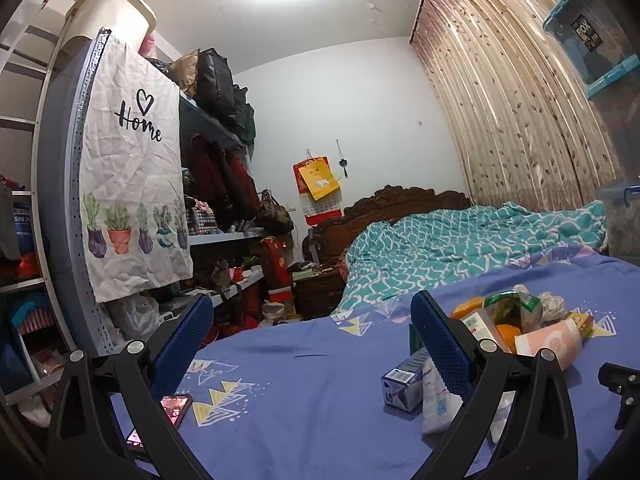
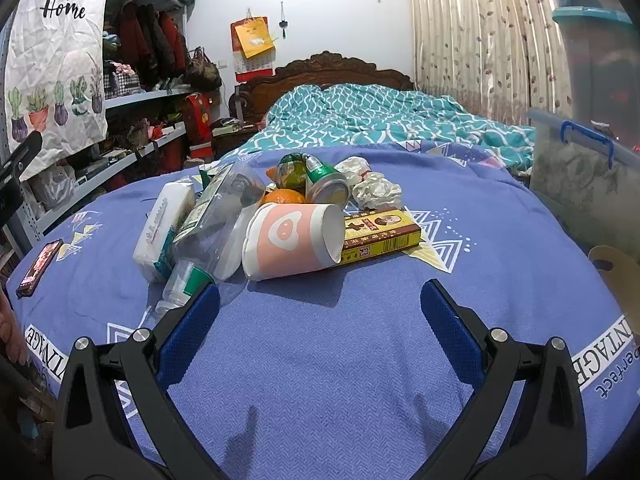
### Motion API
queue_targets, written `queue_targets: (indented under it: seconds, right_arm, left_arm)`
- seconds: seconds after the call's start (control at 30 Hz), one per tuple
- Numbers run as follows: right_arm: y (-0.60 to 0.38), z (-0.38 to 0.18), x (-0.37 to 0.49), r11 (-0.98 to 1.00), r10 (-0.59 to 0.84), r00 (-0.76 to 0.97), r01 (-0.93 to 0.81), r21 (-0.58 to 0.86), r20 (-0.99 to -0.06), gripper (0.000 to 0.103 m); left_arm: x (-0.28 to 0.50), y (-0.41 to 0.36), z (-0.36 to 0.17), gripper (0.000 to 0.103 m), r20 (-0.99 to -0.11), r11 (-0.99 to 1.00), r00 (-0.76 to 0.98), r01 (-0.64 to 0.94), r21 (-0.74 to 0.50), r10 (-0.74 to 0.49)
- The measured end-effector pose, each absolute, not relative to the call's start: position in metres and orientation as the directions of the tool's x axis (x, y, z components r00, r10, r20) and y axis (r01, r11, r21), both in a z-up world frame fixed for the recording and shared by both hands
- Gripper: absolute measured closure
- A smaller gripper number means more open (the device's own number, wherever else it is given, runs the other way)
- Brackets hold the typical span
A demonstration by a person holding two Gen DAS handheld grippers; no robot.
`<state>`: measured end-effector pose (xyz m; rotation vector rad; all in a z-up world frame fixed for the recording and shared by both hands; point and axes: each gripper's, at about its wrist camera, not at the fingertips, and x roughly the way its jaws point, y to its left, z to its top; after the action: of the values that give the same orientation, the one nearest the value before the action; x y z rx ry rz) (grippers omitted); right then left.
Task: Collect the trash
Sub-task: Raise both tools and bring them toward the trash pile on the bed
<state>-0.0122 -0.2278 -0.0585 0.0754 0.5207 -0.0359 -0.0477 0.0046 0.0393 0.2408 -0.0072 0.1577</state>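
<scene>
A heap of trash lies on the blue bedspread (image 2: pixel 320 360): a pink paper cup (image 2: pixel 294 242) on its side, a yellow flat box (image 2: pixel 380 234), a clear plastic bottle (image 2: pixel 208 232), a green can (image 2: pixel 326 184), crumpled paper (image 2: pixel 376 192), a tissue pack (image 2: pixel 164 224) and an orange (image 2: pixel 284 197). My right gripper (image 2: pixel 320 300) is open, just short of the cup. My left gripper (image 1: pixel 312 316) is open, left of the heap, with the cup (image 1: pixel 552 344) and a small blue-white carton (image 1: pixel 402 388) behind its right finger.
A phone (image 2: pixel 40 268) lies at the bedspread's left edge. Cluttered shelves (image 2: pixel 132 96) with a hanging "Home" cloth (image 1: pixel 132 168) stand left. A clear storage bin (image 2: pixel 580 176) stands right. A teal quilt (image 2: pixel 380 116) covers the far bed.
</scene>
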Motion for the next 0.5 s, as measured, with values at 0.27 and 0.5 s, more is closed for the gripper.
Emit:
queue_targets:
  seconds: [0.27, 0.5]
  right_arm:
    - [-0.2285, -0.0592, -0.0122, 0.996, -0.014, 0.866, 0.053, 0.064, -0.499, 0.004]
    - [-0.2284, -0.0591, -0.0122, 0.997, -0.014, 0.867, 0.052, 0.064, -0.498, 0.004]
  left_arm:
    - [-0.0429, 0.0090, 0.0376, 0.008, 0.004, 0.962, 0.987, -0.156, 0.225, 0.159]
    - [-0.0416, 0.0092, 0.0338, 0.008, -0.013, 0.962, 0.987, -0.151, 0.228, 0.158]
